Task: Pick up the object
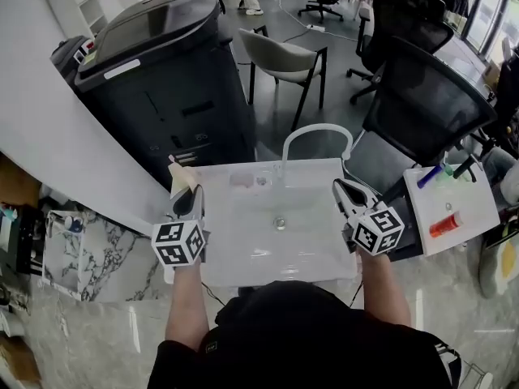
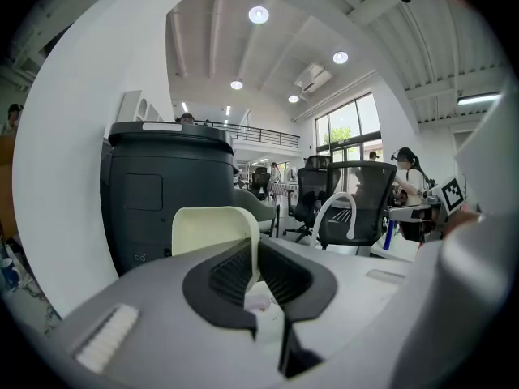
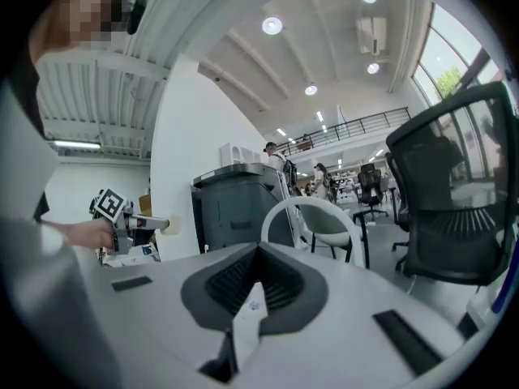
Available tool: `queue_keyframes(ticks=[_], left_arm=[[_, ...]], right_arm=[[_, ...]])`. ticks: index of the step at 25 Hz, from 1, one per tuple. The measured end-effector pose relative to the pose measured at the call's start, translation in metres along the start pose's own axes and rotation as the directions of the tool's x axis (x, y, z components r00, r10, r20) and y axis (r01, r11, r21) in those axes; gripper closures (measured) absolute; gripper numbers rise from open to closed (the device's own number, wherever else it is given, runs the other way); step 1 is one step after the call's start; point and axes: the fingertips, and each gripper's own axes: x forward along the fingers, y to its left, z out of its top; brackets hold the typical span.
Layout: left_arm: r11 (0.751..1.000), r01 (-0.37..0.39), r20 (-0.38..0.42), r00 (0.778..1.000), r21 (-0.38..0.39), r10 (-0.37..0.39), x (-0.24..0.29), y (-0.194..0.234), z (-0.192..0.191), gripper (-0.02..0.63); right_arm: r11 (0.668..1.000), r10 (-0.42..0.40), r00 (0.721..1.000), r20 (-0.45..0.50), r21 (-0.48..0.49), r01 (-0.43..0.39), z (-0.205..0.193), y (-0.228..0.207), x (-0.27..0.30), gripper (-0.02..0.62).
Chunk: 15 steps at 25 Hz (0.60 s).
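Cream flat object (image 2: 212, 229) sits clamped in the left claw (image 2: 255, 259); the right claw (image 3: 259, 258) is closed, empty.

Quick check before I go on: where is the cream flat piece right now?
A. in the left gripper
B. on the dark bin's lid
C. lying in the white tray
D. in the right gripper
A: the left gripper has its jaws closed on the cream flat piece, which sticks up above them, while the right gripper is shut without it.
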Motion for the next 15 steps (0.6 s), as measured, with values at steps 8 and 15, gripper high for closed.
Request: queue_keyframes(ticks=[8, 15], left_arm=[[0.999, 0.034, 0.017, 0.999, 0.017, -0.034, 0.002, -0.006, 0.005, 0.572], [0.998, 0.056, -0.006, 0.998, 0.011, -0.056, 0.006, -0.009, -0.004, 0.572]], right_arm=[[0.998, -0.006, 1.0, 0.013, -0.062, 0.006, 0.011, 0.015, 0.005, 0.584], [0.998, 0.0, 1.0, 0.0, -0.056, 0.0, 0.007, 0.019, 0.01, 0.584]])
